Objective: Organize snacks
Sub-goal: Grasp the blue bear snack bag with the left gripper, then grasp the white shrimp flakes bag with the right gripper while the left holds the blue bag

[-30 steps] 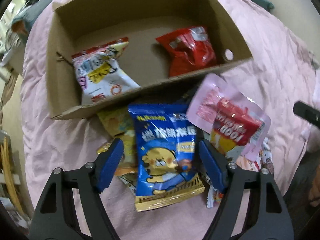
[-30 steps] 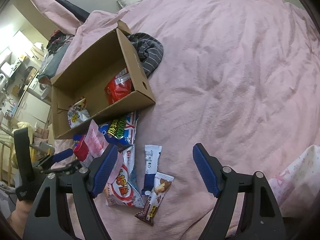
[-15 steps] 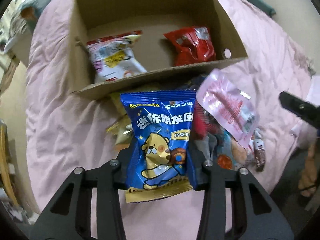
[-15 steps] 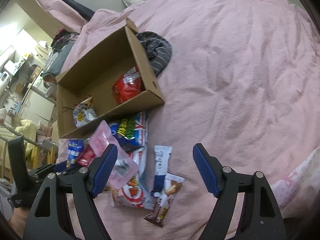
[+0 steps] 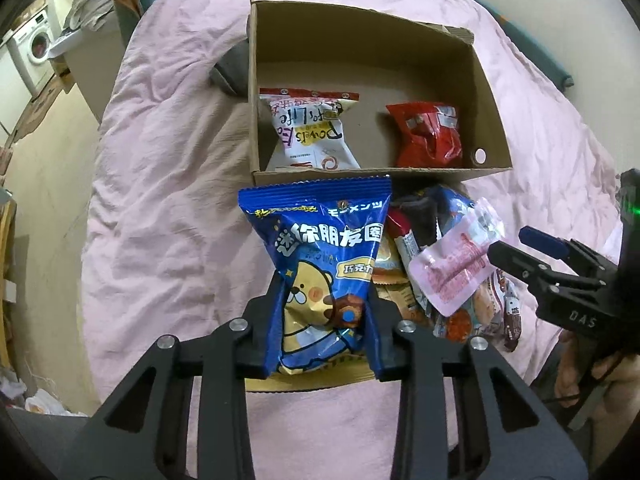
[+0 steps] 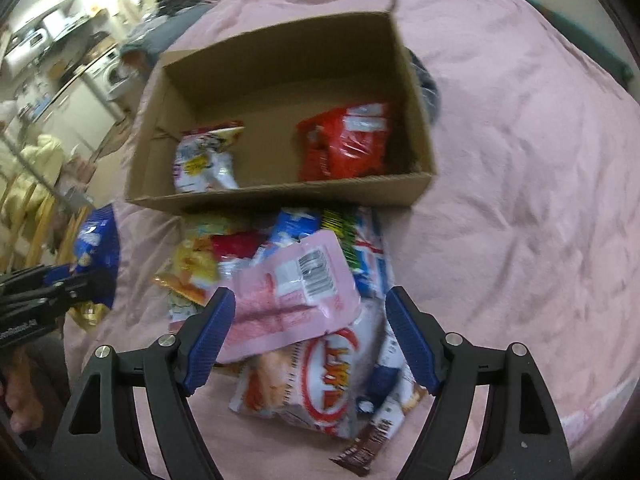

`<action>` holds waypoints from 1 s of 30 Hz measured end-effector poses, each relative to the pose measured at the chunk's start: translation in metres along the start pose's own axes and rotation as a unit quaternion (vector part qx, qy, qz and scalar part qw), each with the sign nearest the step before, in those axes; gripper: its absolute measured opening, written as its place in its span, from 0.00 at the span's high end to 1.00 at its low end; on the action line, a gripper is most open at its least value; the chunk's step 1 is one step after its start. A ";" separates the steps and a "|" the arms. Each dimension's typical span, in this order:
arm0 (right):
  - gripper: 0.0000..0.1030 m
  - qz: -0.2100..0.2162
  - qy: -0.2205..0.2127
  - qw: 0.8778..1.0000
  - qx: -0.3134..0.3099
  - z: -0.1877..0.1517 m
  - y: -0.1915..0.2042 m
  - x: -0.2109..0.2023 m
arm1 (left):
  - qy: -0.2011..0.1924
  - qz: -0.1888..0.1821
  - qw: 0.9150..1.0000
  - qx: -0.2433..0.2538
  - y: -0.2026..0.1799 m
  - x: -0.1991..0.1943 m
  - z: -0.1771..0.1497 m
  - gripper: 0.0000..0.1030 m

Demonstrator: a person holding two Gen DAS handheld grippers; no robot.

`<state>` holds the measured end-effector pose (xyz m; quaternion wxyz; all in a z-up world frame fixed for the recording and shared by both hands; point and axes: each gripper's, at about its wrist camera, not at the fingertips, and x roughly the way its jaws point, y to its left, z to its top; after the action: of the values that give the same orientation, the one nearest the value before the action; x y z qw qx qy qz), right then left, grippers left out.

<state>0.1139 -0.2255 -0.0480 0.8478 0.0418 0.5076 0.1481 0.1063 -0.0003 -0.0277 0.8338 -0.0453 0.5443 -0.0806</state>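
Observation:
My left gripper (image 5: 322,320) is shut on a blue snack bag with a bear (image 5: 320,264) and holds it above the pink bedspread, in front of the cardboard box (image 5: 380,174). The box holds a white snack bag (image 5: 310,132) and a red bag (image 5: 430,136). My right gripper (image 6: 310,338) is open, its fingers on either side of a pink pouch (image 6: 296,300) that lies on top of a pile of snacks (image 6: 316,380). The box also shows in the right wrist view (image 6: 280,196). The pink pouch also shows in the left wrist view (image 5: 456,266).
The pink bedspread (image 6: 520,200) spreads wide to the right of the box. A dark striped cloth (image 6: 426,84) lies behind the box. A chocolate bar (image 6: 372,444) lies at the near edge of the pile. Room furniture and a washing machine (image 5: 34,46) stand beyond the bed's left side.
My left gripper closed on the blue bag and lifted it off the pile. My right gripper moved in over the pile until its fingers straddle the pink pouch.

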 end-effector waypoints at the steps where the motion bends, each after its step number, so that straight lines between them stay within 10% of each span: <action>1: 0.18 0.004 0.002 1.000 -0.014 0.002 0.004 0.000 | -0.002 0.003 1.000 0.002 0.000 0.000 0.000 0.71; 13: 0.07 -0.027 0.083 0.976 -0.198 0.007 0.042 0.050 | -0.012 0.011 1.000 -0.001 -0.004 0.004 0.006 0.72; 21: 0.70 -0.002 0.075 0.987 -0.141 0.009 0.021 0.048 | -0.008 0.014 0.999 -0.040 0.009 0.010 0.008 0.72; 30: 1.00 0.044 0.070 0.991 -0.109 0.009 0.013 0.033 | -0.013 0.014 0.999 -0.036 0.006 0.009 0.008 0.72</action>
<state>0.1338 -0.2027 -0.0687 0.8023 -0.0388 0.5441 0.2424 0.1179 0.0043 -0.0332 0.8395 -0.0684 0.5369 -0.0492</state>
